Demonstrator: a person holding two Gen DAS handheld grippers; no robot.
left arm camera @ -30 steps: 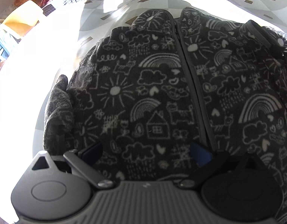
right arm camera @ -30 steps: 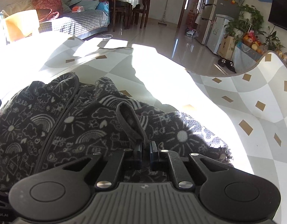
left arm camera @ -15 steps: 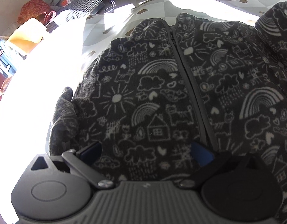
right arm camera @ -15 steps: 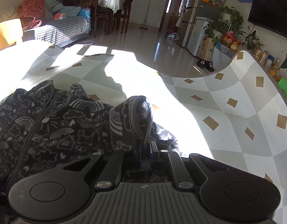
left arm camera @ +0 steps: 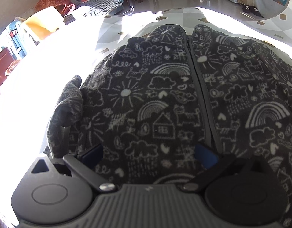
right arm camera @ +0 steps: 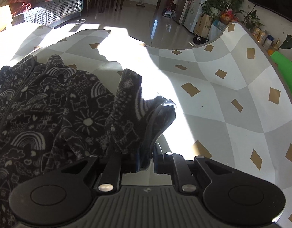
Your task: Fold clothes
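Writing is nowhere legible in either view; only a faint small mark can be made out on the ribbed grey body of each gripper, too small to be read. Doodles of suns, rainbows, clouds, houses and hearts in white cover the dark fleece jacket, which is spread front-up on the table, its zip running up the middle to the collar at the far edge. The table is covered by a grey-and-white checked cloth with small tan diamonds. The left gripper is held over the near part of the jacket with its blue-padded jaws spread wide and nothing pinched between them; the jacket's left sleeve is seen folded in along that side. The right gripper has just been opening its jaws, and the cuff of the right sleeve is seen between them, raised above the jacket's body; a narrow gap shows beside the fabric. To the right of the jacket a broad stretch of bare, sunlit cloth reaches to the table's curved edge, beyond which lies open shiny floor.
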